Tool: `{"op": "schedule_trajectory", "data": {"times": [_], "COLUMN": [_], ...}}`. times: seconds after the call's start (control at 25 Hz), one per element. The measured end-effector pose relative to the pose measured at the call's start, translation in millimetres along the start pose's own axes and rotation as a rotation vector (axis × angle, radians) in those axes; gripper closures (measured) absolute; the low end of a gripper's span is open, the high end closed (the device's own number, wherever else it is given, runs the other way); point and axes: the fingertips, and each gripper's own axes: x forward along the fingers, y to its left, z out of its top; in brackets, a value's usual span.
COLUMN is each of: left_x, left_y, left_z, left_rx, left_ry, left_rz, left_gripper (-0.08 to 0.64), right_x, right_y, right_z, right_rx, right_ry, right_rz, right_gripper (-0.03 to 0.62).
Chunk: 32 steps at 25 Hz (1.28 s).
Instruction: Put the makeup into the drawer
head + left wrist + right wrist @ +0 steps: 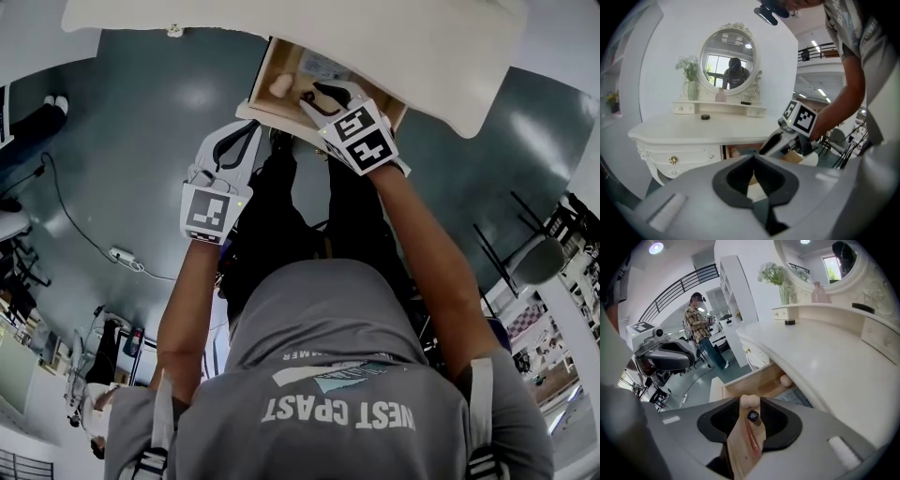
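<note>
The wooden drawer (265, 82) stands pulled out under the white dressing table (394, 47). My right gripper (317, 94) hangs over it, open; in the right gripper view a black-capped makeup stick (753, 416) lies on the drawer floor in the gap between the jaws, apart from both pads. A pinkish round piece (750, 401) lies just beyond it. My left gripper (249, 131) hovers in front of the drawer, shut and empty. The left gripper view shows its jaws (754, 159) meeting and the right gripper (780, 140) at the drawer.
A beige sponge (786, 380) and a printed packet (799, 397) also lie in the drawer. On the table stand an oval mirror (730, 61), a flower vase (690, 84), a pink bottle (720, 96) and a small black lid (705, 116). A person (698, 319) stands at the back.
</note>
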Motion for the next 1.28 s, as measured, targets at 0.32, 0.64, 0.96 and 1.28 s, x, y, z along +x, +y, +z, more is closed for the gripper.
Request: {"op": "schedule_trajectory", "data": {"times": [0.32,0.64,0.96,1.28], "left_x": [-16.9,-48.3,-86.2,-137.8], "left_y": [12.0,24.5,103.6,71.3], "left_z": [65.4,141.3,199.3,292.2], "left_rx": [0.112,0.227,0.407,0.392], "left_ry": [-0.102,-0.198,-0.234,-0.369], "left_rz": [0.002,0.044,0.219,0.137], "left_gripper": [0.558,0.558,0.558,0.558], "right_x": [-82.3,-221.1,-333.8,-437.8], "right_y": [-0.5,-21.2,-20.9,-0.3], "right_z": [42.1,102.9,145.4,180.3], "right_rx": [0.024,0.020,0.023,0.005], "right_ry": [-0.148,-0.357,-0.553,-0.710], "right_rz": [-0.093,-0.285,-0.435,-0.559], "right_gripper": [0.504,0.591,0.591,0.592]}}
